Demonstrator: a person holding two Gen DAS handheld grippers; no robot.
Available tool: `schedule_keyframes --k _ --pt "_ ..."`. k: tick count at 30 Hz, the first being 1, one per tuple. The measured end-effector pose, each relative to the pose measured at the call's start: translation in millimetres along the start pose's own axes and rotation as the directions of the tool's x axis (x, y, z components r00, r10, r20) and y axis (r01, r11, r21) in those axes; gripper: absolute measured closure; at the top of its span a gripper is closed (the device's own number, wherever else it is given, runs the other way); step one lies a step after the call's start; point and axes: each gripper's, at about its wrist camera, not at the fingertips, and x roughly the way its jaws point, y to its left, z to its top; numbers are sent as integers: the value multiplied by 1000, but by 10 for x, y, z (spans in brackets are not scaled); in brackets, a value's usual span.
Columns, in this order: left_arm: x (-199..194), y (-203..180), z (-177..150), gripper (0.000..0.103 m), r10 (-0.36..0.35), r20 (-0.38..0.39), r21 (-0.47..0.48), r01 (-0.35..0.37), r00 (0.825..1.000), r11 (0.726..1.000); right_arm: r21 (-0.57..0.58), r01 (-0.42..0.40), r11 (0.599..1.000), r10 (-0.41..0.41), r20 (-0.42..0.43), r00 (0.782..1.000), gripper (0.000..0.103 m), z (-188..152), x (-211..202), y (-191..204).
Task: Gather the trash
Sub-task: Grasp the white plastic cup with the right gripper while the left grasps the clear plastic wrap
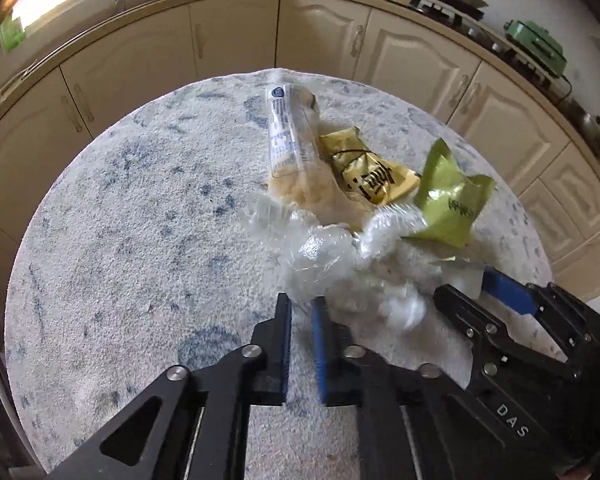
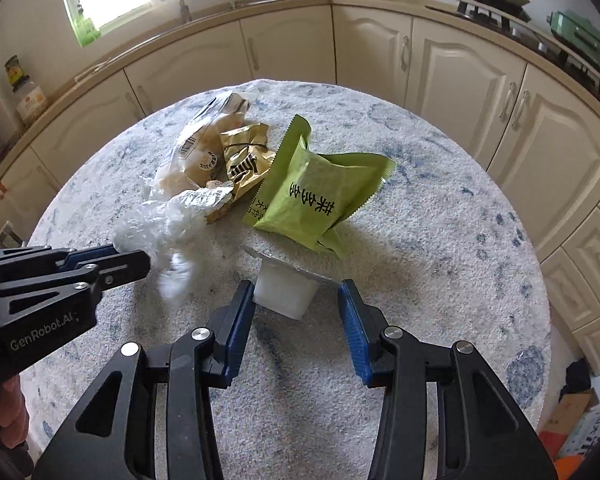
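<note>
A heap of trash lies on the round table: a green snack wrapper [image 2: 320,192] [image 1: 448,200], a gold wrapper [image 2: 246,160] [image 1: 370,174], a clear bread bag [image 2: 198,148] [image 1: 290,136] and crumpled clear plastic film [image 2: 168,224] [image 1: 320,256]. A small white plastic cup [image 2: 286,290] lies on its side before the heap. My left gripper [image 1: 302,312] [image 2: 140,260] is shut on the near edge of the film. My right gripper [image 2: 296,300] [image 1: 488,284] is open, its jaws on either side of the white cup.
The table wears a white-and-blue speckled cloth [image 2: 420,280] [image 1: 120,220]. Cream kitchen cabinets [image 2: 460,68] curve behind it, with a stove and green appliance [image 2: 580,40] on the counter. Boxes [image 2: 580,420] sit on the floor at the right.
</note>
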Motion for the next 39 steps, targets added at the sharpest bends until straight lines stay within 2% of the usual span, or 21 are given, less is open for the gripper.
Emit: schedule_keyframes --k 6,11,16,18,19,20,22,23,30,33,34,36,39 --pt "-249 -67 -298 99 -30 27 43 29 999 999 25 -9 1000 9 -10 1000 59 -132 -132 -79" --pt "-502 -40 -465 99 -35 45 35 34 998 999 36 -10 999 10 -3 1000 59 -211 -279 -132" --pt "-868 44 -779 99 -41 79 39 38 996 998 50 -4 999 4 2 1000 59 -308 -421 -222" --pt "-938 67 -790 87 -21 92 27 18 996 999 52 -1 999 0 1 1000 59 -329 -462 -245" --pt "-946 65 -764 69 -8 89 14 7 996 1000 54 -2 999 2 1 1000 59 -336 -477 -254" --pt "-929 72 -713 42 1 82 3 -2 997 1000 60 -7 998 7 -1 1000 59 -343 -493 -265" --pt "-848 64 -564 14 -5 76 -3 5 997 1000 73 -19 997 19 2 1000 59 -352 -515 -284" --pt "-775 40 -473 13 -5 71 -3 6 997 1000 81 -17 997 17 3 1000 59 -357 -521 -300" --pt "-150 4 -15 14 14 -32 -38 -15 999 999 127 24 992 -25 1 1000 59 -245 -418 -460" --pt "57 -19 123 23 33 -62 -21 -34 998 999 127 63 990 -64 4 998 59 -165 -346 -500" --pt "125 -38 150 30 42 -71 -10 -43 997 999 128 73 989 -74 3 997 59 -137 -318 -513" --pt "133 -79 170 51 89 -25 27 -88 996 996 137 78 987 -79 3 997 59 -96 -273 -536" --pt "104 -84 156 78 45 -23 44 -44 999 998 147 70 987 -70 -4 998 59 -74 -212 -543"
